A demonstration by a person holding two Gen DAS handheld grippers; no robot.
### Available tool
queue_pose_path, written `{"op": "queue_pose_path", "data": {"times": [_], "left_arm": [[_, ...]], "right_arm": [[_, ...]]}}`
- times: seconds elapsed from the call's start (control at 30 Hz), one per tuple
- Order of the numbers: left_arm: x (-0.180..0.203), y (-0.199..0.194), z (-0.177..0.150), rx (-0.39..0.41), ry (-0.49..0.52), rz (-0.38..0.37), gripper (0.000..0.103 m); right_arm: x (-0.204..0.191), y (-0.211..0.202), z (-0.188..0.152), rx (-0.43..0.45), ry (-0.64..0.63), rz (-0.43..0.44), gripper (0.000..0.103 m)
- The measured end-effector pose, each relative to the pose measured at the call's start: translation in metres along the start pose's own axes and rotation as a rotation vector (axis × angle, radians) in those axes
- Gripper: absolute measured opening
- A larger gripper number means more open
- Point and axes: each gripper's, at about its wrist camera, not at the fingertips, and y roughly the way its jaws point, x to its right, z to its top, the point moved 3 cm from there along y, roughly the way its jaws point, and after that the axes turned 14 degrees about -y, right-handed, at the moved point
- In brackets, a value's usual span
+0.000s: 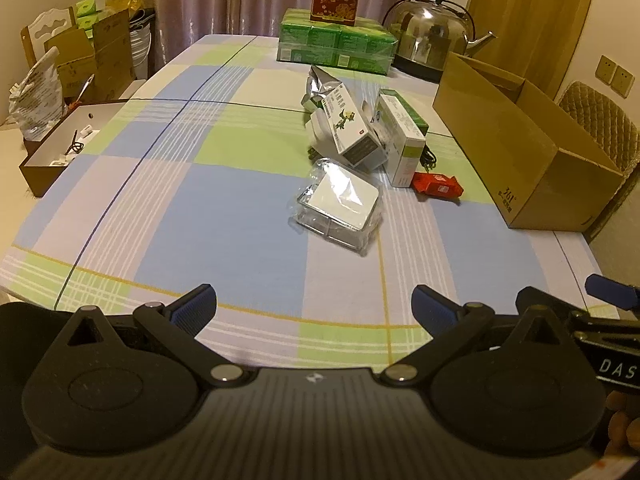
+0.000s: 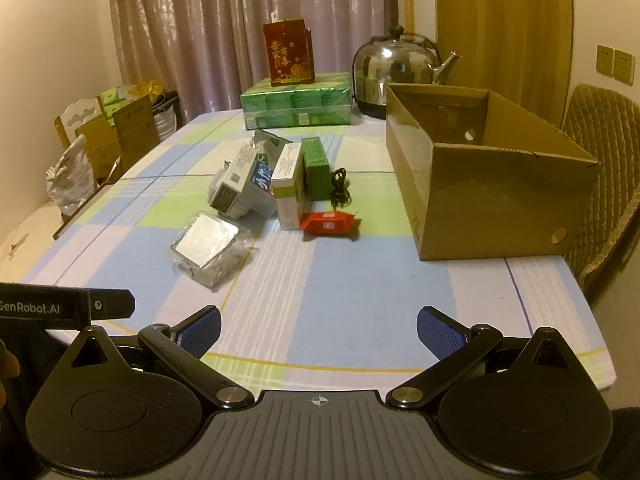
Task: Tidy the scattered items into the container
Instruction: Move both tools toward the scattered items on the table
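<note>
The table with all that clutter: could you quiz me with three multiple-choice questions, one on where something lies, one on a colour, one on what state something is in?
1. Where does the red packet lie?
A. Inside the cardboard box
B. On the cloth, between the pile of boxes and the cardboard box
C. On top of the kettle

2. What colour are the gripper pads?
A. Blue
B. Yellow
C. White

3. What state are the two grippers in?
A. Both shut on an item
B. One open, one shut
C. Both open, holding nothing

Answers:
1. B: it lies on the cloth beside the white carton, left of the cardboard box.
2. A: blue textured pads show in both views.
3. C: the left gripper and right gripper each show a wide gap with only the cloth behind.
</note>
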Motion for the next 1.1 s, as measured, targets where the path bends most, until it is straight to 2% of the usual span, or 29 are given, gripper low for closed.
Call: {"op": "queue_pose_path", "data": {"times": [0.27,0.37,0.57,0.67,0.73,0.87,1.0,1.1], "left_arm": [[-0.002,0.001,0.003,-0.003,0.001,-0.025,0.102],[-0.002,0.001,0.006,0.000,0.013,-0.058,0.102],[-0.006,0.002,0.026,0.036,0.052,-0.105,0.102],[-0.011,0.009,0.041,0.012,0.047,-0.135,0.102],[-0.012,0.015,0.049,0.008,0.083,-0.129,0.102],[-0.002,0.029,0.057,0.005,0.235,-0.127,0.102],[0.009,0.052,0.062,-0.047,0.301,-0.152,0.102],[0.016,0.074,0.061,-0.080,0.358,-0.133,0.102]], "right_arm": [[0.000,0.002,0.000,0.001,-0.001,0.008,0.101],[0.001,0.004,0.002,0.006,-0.013,0.013,0.101],[0.001,0.011,0.009,0.024,-0.084,0.029,0.101],[0.003,0.019,0.012,0.017,-0.092,0.041,0.101],[0.004,0.026,0.015,0.009,-0.102,0.042,0.101],[0.009,0.038,0.019,-0.004,-0.122,0.046,0.101],[0.013,0.052,0.019,-0.030,-0.134,0.063,0.101],[0.014,0.062,0.018,-0.046,-0.134,0.073,0.101]]}}
